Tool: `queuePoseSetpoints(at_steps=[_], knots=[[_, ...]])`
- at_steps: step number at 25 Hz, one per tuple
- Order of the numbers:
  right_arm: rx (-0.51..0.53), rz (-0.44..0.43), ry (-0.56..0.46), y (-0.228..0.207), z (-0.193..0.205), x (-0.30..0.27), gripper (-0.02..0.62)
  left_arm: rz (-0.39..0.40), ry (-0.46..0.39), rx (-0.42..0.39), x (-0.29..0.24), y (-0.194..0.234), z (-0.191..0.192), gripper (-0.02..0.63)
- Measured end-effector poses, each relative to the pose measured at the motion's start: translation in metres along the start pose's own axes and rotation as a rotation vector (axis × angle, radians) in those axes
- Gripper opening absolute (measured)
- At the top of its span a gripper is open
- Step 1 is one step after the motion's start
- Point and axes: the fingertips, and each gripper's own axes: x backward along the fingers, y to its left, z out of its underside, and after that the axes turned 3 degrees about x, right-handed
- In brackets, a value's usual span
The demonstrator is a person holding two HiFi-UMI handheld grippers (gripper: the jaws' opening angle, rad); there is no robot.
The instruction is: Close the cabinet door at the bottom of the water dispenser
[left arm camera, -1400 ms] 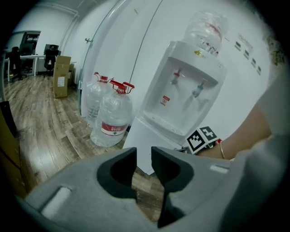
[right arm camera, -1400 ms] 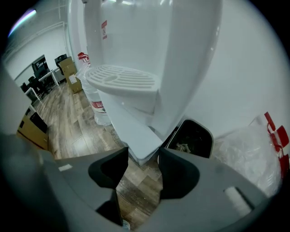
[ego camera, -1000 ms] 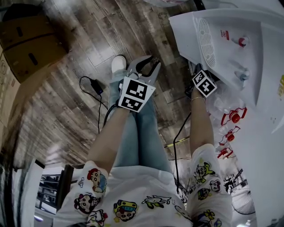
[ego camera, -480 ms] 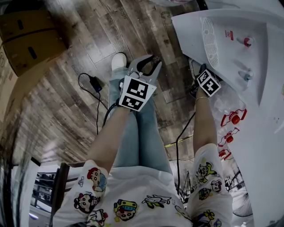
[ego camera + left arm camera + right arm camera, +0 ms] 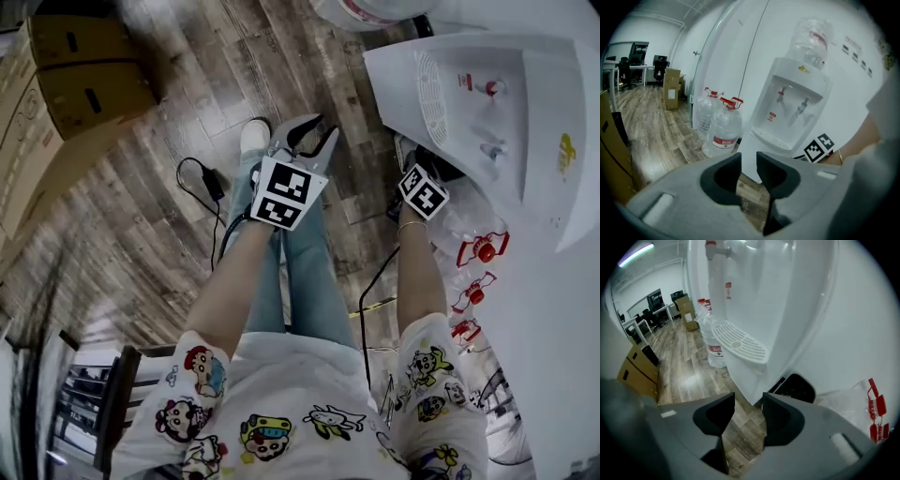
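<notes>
Presently on record, 2 hand-held grippers and their surroundings:

1. Left gripper [image 5: 305, 141]: held out over the person's legs, above the wood floor [image 5: 187, 234]. Its jaws stand a narrow gap apart and have hold of nothing; only floorboards show between them.
2. Right gripper [image 5: 749, 411]: held low, close beside the foot of the water dispenser [image 5: 487, 112]. Its jaws are parted somewhat wider than the left pair, and nothing is gripped.
3. Water dispenser: white, with an upturned bottle on top, 2 taps and a slotted drip tray [image 5: 740, 345]. It stands against a white wall.
4. Lower cabinet [image 5: 746, 378]: the white body beneath the drip tray, straight ahead of the right gripper's jaws and apart from them. Whether its door is ajar or shut cannot be told.
5. Water bottles [image 5: 723, 131]: 2 large clear ones with red handles, on the floor beside the dispenser.
6. Black bin [image 5: 797, 387]: tucked behind the dispenser's base.
7. Cardboard boxes [image 5: 84, 84]: on the floor, well apart from the dispenser.
8. Black cable with adapter [image 5: 214, 183]: lying on the floor beside the person's legs.
</notes>
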Motion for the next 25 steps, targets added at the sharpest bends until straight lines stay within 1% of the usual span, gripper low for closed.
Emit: queuePoseSetpoints(at_steps=[5,9,12,16,21,25], knots=[[0.035,-0.085,-0.029,0.035,-0.021,0.040,0.190,-0.015,-0.034,-0.036,0.023,0.000,-0.042,0.100],[0.003,-0.129,-0.071,0.058,-0.042,0.080,0.190,-0.018,-0.060,-0.048,0.044,-0.003,-0.075,0.100],[-0.030,-0.159,-0.130,0.074,-0.072,0.111,0.184,-0.002,-0.072,-0.063,0.056,-0.006,-0.101,0.100],[-0.069,-0.191,-0.213,0.094,-0.104,0.157,0.184,0.032,-0.079,-0.109,0.077,-0.009,-0.131,0.100],[-0.075,-0.185,-0.324,0.113,-0.150,0.212,0.184,0.072,-0.099,-0.137,0.107,0.003,-0.168,0.100],[-0.084,-0.187,-0.446,0.130,-0.187,0.272,0.178,0.103,-0.122,-0.184,0.142,0.012,-0.202,0.100]])
